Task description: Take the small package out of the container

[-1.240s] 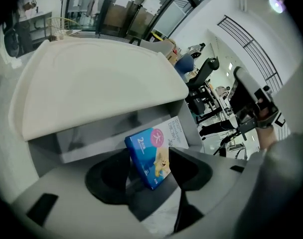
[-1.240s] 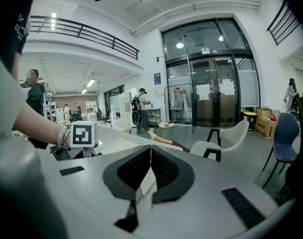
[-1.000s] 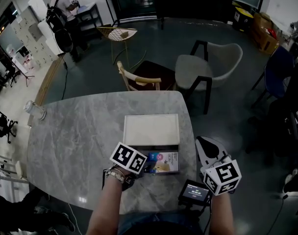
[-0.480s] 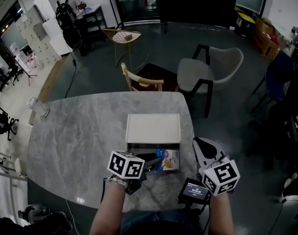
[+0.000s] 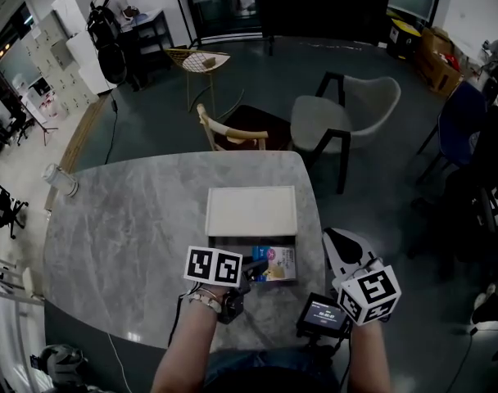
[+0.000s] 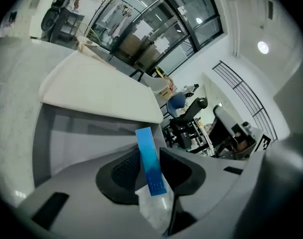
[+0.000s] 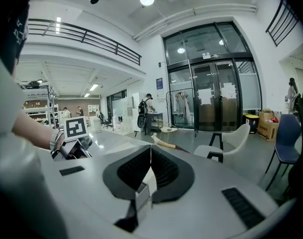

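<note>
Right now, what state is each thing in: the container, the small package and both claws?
Container: open, lid swung back.
Small package: inside the container, one edge between the left claw's jaws.
Left claw: jaws closing on the small package, not yet clamped.
Right claw: shut, empty, off to the side of the container.

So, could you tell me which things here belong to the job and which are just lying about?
Job: small package; container; left gripper, jaws closing around the package.
Lying about: right gripper, jaws shut, empty; screen device; glass jar; chairs.
</note>
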`<state>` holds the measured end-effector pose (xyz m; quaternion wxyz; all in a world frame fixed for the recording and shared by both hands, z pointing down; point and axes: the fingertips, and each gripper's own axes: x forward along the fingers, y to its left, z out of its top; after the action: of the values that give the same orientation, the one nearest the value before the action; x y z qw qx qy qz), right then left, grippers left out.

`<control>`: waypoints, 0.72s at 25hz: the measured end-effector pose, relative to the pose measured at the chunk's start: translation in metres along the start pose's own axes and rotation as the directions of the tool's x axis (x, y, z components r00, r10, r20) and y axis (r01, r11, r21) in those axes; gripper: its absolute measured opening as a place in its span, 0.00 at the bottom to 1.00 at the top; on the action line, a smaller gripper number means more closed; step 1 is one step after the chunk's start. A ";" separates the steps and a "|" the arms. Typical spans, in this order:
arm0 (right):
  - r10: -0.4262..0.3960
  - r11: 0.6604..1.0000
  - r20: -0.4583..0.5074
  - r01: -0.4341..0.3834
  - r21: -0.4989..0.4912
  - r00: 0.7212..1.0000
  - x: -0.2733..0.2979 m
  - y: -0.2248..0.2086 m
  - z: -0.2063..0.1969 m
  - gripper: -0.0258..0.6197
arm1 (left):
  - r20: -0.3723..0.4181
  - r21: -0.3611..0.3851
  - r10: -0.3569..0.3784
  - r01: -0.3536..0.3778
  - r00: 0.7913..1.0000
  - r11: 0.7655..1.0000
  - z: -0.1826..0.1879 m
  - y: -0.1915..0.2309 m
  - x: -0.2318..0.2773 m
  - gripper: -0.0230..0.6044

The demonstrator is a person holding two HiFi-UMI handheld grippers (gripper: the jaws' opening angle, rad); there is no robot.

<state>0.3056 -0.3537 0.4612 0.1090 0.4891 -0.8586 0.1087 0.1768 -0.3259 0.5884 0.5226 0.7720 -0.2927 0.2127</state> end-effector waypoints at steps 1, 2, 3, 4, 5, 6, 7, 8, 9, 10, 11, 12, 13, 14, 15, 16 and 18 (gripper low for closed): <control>-0.002 1.000 -0.001 0.002 -0.001 1.000 0.000 0.000 0.000 0.08 | -0.001 -0.008 0.013 -0.013 1.000 1.000 -0.001 0.003 0.001 0.25; -0.003 1.000 -0.001 0.003 -0.002 1.000 -0.001 0.000 -0.001 0.08 | 0.006 -0.022 0.009 -0.009 1.000 1.000 0.000 0.003 0.000 0.24; -0.005 1.000 0.000 0.005 -0.003 1.000 -0.002 -0.001 0.000 0.08 | 0.018 -0.039 -0.006 0.007 1.000 0.999 0.001 0.002 0.000 0.24; -0.007 1.000 0.001 0.008 -0.004 1.000 -0.003 -0.002 0.000 0.08 | 0.032 -0.054 -0.023 0.025 0.999 0.998 0.002 0.000 -0.001 0.22; -0.010 1.000 0.003 0.010 -0.005 1.000 -0.004 -0.002 0.001 0.08 | 0.045 -0.062 -0.038 0.041 0.998 0.997 0.004 -0.002 -0.002 0.21; -0.013 1.000 0.005 0.013 -0.006 1.000 -0.005 -0.003 0.002 0.08 | 0.055 -0.063 -0.048 0.052 0.997 0.997 0.005 -0.003 -0.004 0.20; -0.016 1.000 0.007 0.016 -0.008 1.000 -0.006 -0.003 0.002 0.08 | 0.062 -0.061 -0.057 0.061 0.996 0.996 0.007 -0.005 -0.006 0.20; -0.019 1.000 0.008 0.019 -0.009 1.000 -0.007 -0.004 0.002 0.08 | 0.070 -0.058 -0.067 0.071 0.995 0.996 0.008 -0.006 -0.008 0.20; -0.020 1.000 0.008 0.021 -0.011 1.000 -0.008 -0.004 0.002 0.08 | 0.080 -0.060 -0.078 0.083 0.994 0.995 0.009 -0.007 -0.011 0.20; -0.021 1.000 0.007 0.021 -0.012 1.000 -0.009 -0.003 0.002 0.08 | 0.096 -0.067 -0.090 0.097 0.991 0.993 0.010 -0.007 -0.015 0.20; -0.021 1.000 0.006 0.021 -0.013 1.000 -0.010 -0.002 0.001 0.08 | 0.115 -0.077 -0.104 0.113 0.988 0.991 0.012 -0.007 -0.019 0.20; -0.021 1.000 0.004 0.021 -0.015 1.000 -0.011 -0.001 0.001 0.08 | 0.137 -0.088 -0.116 0.129 0.984 0.988 0.013 -0.007 -0.024 0.20; -0.021 1.000 0.002 0.021 -0.017 1.000 -0.012 -0.001 0.000 0.08 | 0.159 -0.097 -0.127 0.144 0.979 0.985 0.014 -0.007 -0.029 0.20; -0.021 1.000 0.001 0.021 -0.018 1.000 -0.013 0.000 0.000 0.08 | 0.181 -0.105 -0.137 0.158 0.974 0.982 0.014 -0.006 -0.035 0.20; -0.022 1.000 0.001 0.022 -0.019 1.000 -0.014 0.000 0.000 0.08 | 0.202 -0.112 -0.145 0.170 0.969 0.979 0.015 -0.004 -0.041 0.20; -0.024 1.000 0.000 0.024 -0.019 1.000 -0.015 0.001 0.000 0.08 | 0.225 -0.118 -0.152 0.181 0.963 0.976 0.015 -0.002 -0.049 0.20; -0.026 1.000 0.000 0.026 -0.017 1.000 -0.015 0.004 0.000 0.08 | 0.274 -0.133 -0.157 0.199 0.949 0.971 0.014 0.006 -0.066 0.20</control>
<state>0.3092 -0.3393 0.4568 0.1145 0.4993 -0.8530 0.1000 0.1243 -0.3258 0.5453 0.5563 0.7725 -0.3040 0.0366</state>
